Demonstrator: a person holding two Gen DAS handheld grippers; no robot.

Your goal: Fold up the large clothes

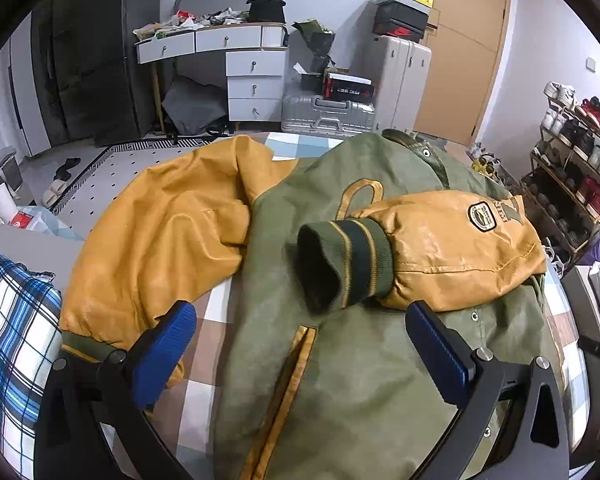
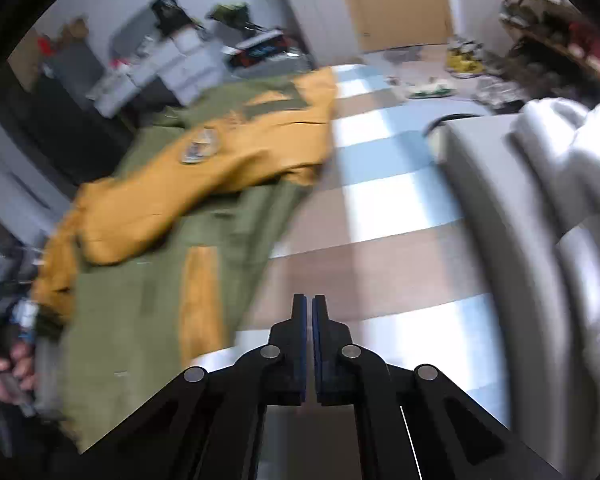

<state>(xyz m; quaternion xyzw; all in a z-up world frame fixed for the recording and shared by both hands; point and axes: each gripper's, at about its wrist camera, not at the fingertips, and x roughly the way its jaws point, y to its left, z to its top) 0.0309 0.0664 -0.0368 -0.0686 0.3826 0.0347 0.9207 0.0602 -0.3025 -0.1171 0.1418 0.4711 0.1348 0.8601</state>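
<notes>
A cluttered bedroom surrounds a checked bed (image 1: 216, 312). The left gripper (image 1: 300, 344) hangs spread and empty above the jacket (image 1: 340, 380), which lies flat mid-bed, one sleeve (image 1: 440, 248) folded across its chest, the other sleeve (image 1: 160, 232) trailing toward the bed's left edge. The right gripper (image 2: 309, 312), pressed together on nothing, sits over bare bed beside the jacket's right edge. That view is blurred; a hand (image 2: 8, 364) shows partly at its left rim. Desk (image 1: 236, 60) and shoe rack (image 1: 572, 152) stand behind.
</notes>
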